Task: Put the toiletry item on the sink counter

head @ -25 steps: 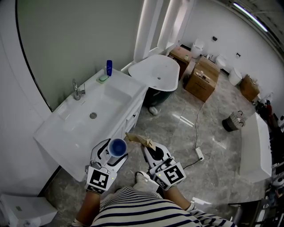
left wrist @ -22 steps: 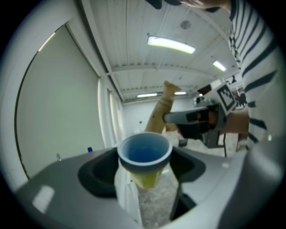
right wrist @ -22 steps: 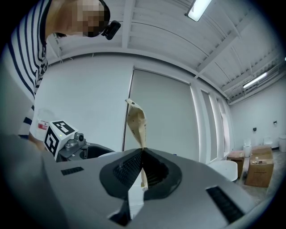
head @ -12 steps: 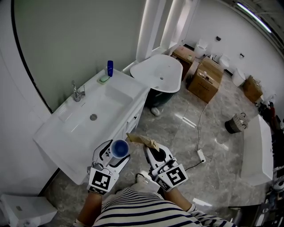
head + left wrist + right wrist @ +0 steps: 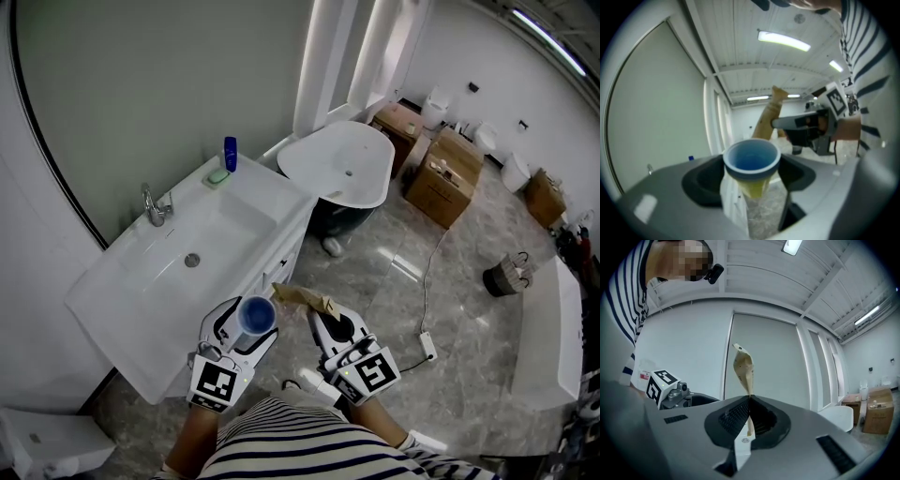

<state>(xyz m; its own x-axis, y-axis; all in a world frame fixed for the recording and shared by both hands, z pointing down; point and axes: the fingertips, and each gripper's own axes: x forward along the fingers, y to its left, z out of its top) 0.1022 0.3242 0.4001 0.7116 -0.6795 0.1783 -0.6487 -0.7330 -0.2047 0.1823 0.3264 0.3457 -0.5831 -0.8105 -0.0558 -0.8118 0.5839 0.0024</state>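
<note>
My left gripper (image 5: 246, 330) is shut on a blue cup (image 5: 255, 314), held upright between wide-set jaws just off the front right corner of the white sink counter (image 5: 112, 309). In the left gripper view the cup (image 5: 751, 159) fills the middle, blue at the rim and yellowish below. My right gripper (image 5: 323, 314) is shut on a thin beige packet (image 5: 298, 297) that sticks out past the fingertips. The right gripper view shows the packet (image 5: 743, 369) standing up from the closed jaws. Both grippers hang over the marble floor, beside the counter.
On the counter stand a chrome faucet (image 5: 153, 204), a blue bottle (image 5: 230, 153) and a green soap (image 5: 218, 175) at the back. A white bathtub (image 5: 339, 161) lies beyond the counter, with cardboard boxes (image 5: 454, 176), a basket (image 5: 506, 277) and a power strip (image 5: 427, 345) on the floor.
Both grippers and the head camera have drifted along the counter's front, so the sink has slid left and down in the view. Both grips are unchanged.
</note>
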